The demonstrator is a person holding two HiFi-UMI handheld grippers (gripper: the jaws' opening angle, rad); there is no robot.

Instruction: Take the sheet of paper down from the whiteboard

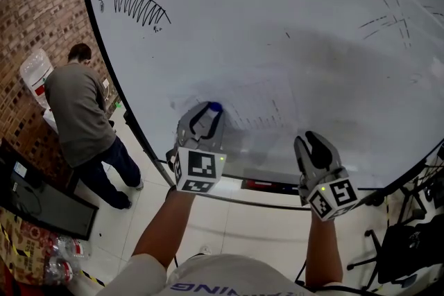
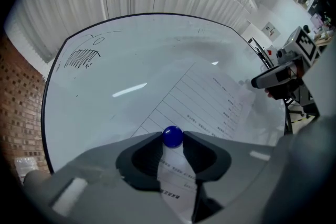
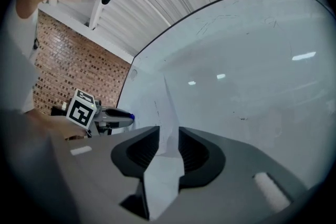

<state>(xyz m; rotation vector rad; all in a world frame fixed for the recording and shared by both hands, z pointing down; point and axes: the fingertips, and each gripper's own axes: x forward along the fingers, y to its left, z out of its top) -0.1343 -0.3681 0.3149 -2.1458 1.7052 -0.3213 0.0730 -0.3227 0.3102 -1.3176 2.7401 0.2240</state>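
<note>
Left tool (image 2: pixel 172 140) up close: its jaws look pinched on the blue magnet (image 2: pixel 172 136) that pins the sheet of paper (image 2: pixel 210 99) to the whiteboard (image 1: pixel 277 24). I reckon that magnet has to come off first. Right tool (image 3: pixel 167 136) stands apart, with the sheet's lifted edge rising between its jaws, not squeezed, placed to catch it. Otherwise the paper lies flat, low on the board, between both tools.
</note>
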